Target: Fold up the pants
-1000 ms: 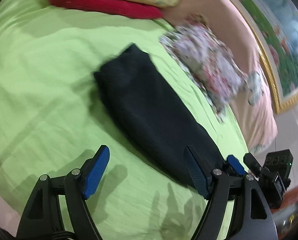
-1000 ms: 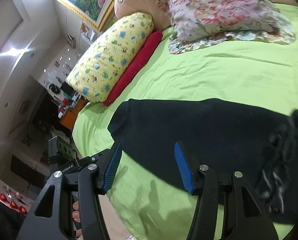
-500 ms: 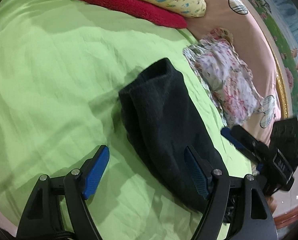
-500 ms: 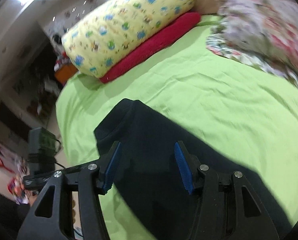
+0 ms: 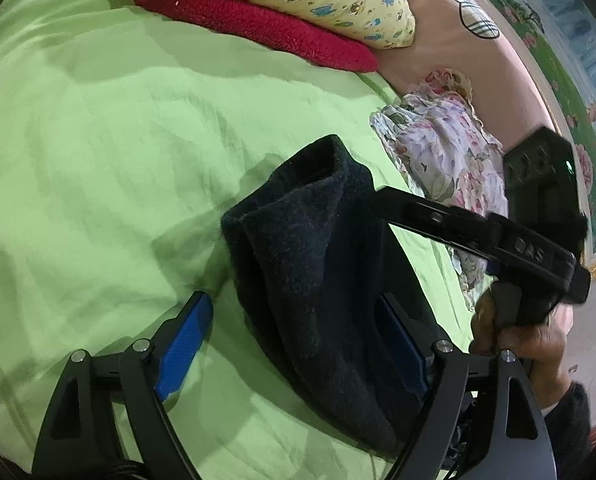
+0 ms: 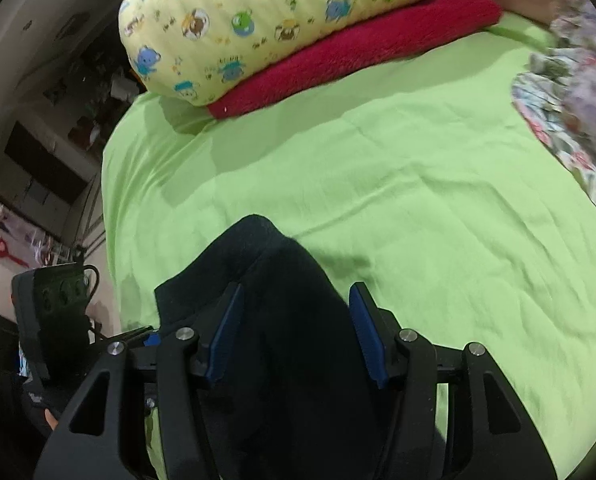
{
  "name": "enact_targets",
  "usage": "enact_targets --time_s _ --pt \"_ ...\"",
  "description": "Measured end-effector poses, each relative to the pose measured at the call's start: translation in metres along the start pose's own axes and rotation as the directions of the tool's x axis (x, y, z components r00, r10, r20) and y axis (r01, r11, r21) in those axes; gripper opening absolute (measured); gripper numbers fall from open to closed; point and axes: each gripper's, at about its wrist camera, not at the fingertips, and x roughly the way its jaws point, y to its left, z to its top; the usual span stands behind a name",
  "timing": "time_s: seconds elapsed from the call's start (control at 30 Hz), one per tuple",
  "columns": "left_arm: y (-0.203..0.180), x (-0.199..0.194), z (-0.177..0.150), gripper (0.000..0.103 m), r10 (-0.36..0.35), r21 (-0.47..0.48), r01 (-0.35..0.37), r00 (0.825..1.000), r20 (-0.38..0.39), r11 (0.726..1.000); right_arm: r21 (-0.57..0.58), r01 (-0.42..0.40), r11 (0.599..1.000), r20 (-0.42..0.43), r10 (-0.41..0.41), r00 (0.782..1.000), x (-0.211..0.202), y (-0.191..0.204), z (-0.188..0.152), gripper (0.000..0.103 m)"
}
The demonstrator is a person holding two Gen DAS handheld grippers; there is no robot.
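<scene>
Since a second ago, both grippers have closed in on the pants, which now lie shorter and bunched where they then lay long and flat. From the left wrist, the pants [image 5: 318, 280] sit on the green bed sheet [image 5: 98, 160] with one end humped up into an open fold; the left gripper [image 5: 298, 336] stands wide, one pad on bare sheet, the other against the dark cloth, gripping nothing. The right gripper [image 5: 386, 204] reaches in from the side, its tip at the raised fold, the person's hand [image 5: 522, 336] wrapped round its handle. From the right wrist, the right gripper [image 6: 294, 332] straddles the pants [image 6: 282, 320] with its pads set moderately apart and cloth mounded between them; whether they pinch it I cannot tell. The yellow pillow [image 6: 298, 12] and red pillow [image 6: 358, 52] lie well beyond. Judging from this, the thick fleece may slump or slip free if caught on one layer only, leaving a skewed fold.
</scene>
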Motion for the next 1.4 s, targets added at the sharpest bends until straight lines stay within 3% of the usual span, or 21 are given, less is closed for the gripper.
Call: enact_targets --time_s 0.13,0.27,0.33,0.4,0.5,0.87,1.13,1.4 --pt "-0.002 0.003 0.001 0.083 0.008 0.012 -0.008 1.0 0.018 1.0 -0.025 -0.011 1.0 -0.052 0.01 0.999 0.017 0.001 0.007 0.053" --pt "-0.005 0.008 0.004 0.08 0.002 0.036 -0.003 0.999 0.033 0.999 -0.035 -0.024 0.999 -0.053 0.022 0.998 0.021 0.002 0.006 0.033" --pt "-0.001 0.009 0.005 0.066 -0.019 0.029 0.017 0.998 0.057 0.999 -0.028 -0.04 0.999 -0.035 0.039 0.999 0.016 -0.001 0.004 0.027" --pt "0.005 0.012 0.007 0.039 -0.011 0.024 0.009 0.998 0.057 1.0 0.002 -0.07 0.998 0.004 0.07 0.998 0.006 -0.007 0.001 0.021" --pt "0.005 0.013 0.009 0.027 -0.069 0.019 0.068 0.997 0.04 0.998 0.037 -0.11 0.993 0.057 0.108 0.993 -0.008 -0.011 -0.005 0.02" --pt "-0.064 -0.02 0.009 0.024 -0.19 0.136 0.182 0.98 0.051 0.974 0.095 -0.172 0.98 0.261 0.142 0.955 -0.083 -0.013 -0.037 0.018" --pt "-0.123 -0.035 -0.004 0.024 -0.276 0.25 0.264 0.961 0.011 0.932 0.141 -0.204 0.969 0.41 0.131 0.903 -0.144 -0.022 -0.082 0.018" --pt "-0.169 -0.036 -0.036 0.025 -0.306 0.323 0.309 0.95 -0.06 0.895 0.208 -0.256 0.944 0.511 0.119 0.851 -0.181 -0.045 -0.138 0.018"
